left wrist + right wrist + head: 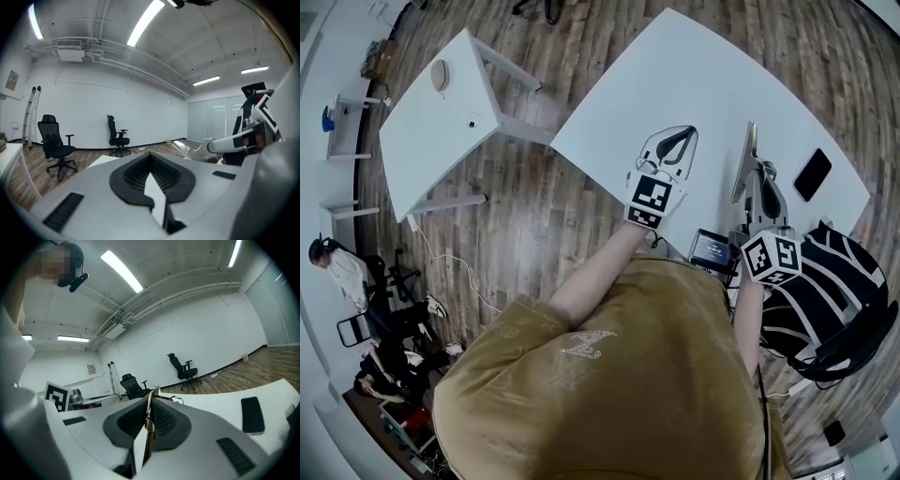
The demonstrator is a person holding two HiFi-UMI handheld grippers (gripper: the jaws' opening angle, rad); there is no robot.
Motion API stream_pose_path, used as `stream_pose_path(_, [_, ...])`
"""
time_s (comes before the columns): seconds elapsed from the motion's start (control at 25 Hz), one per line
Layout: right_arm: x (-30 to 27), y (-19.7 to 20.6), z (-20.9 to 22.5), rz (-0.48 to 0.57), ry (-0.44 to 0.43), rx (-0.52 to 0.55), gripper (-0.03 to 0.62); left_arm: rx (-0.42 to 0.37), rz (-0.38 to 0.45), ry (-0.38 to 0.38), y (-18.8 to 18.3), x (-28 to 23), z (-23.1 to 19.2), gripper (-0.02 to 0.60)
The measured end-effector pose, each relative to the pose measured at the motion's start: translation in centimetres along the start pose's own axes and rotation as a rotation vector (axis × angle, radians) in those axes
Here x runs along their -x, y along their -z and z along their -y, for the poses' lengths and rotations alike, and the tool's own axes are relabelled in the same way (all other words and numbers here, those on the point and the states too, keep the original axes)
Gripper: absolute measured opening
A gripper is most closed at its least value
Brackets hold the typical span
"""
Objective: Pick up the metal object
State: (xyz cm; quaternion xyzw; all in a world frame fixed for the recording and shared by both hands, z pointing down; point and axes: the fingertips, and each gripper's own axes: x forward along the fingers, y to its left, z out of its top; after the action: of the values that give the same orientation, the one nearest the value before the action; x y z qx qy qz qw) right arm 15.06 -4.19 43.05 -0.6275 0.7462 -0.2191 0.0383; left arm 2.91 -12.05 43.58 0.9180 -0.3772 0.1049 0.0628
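1. Two tools show, and each one's own view settles its state. The right tool (150, 398) is clamped on the metal object (149, 416), a thin strip held edge-on between the ribbed pads, its top end poking just above them.
2. In the left gripper view the left tool (150, 155) has its jaws pressed together with nothing between them.
3. Only the head view places them. The metal object stands upright over the white surface (694, 75), near the phone (813, 174) and to its left. The left tool is further left of the phone, over the same surface. Whether the strip's lower end touches the surface cannot be told.
4. The phone lies flat and dark near the surface's right edge. The right gripper view also shows it, to the right of the jaws.
5. Well to the left of the phone, across the wooden floor (534, 216), stands a second white surface (422, 141).
6. Black office chairs (56, 145) against a white wall appear only in the gripper views.
7. Just below the phone a person in a striped top (834, 291) sits close by the right tool. A brown shirt (609, 384) hides the surface's near edge.
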Motion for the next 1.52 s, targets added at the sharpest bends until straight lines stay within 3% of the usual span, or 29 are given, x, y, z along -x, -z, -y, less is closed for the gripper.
stream_pose_path(0.16, [0.6,-0.9,0.0,0.035,0.018,0.042,0.025,-0.007,0.031,0.001,-1.5,0.1,0.2,0.006])
stream_pose_path(0.72, [3.0,-5.2,-1.5,0.235,0.11,0.337,0.025,-0.022,0.076,0.008,-3.1,0.7,1.0,0.006])
stream_pose_path(1.52, [3.3,-5.7,-2.1,0.264,0.124,0.351,0.023,-0.025,0.074,0.021,-3.1,1.0,1.2,0.006])
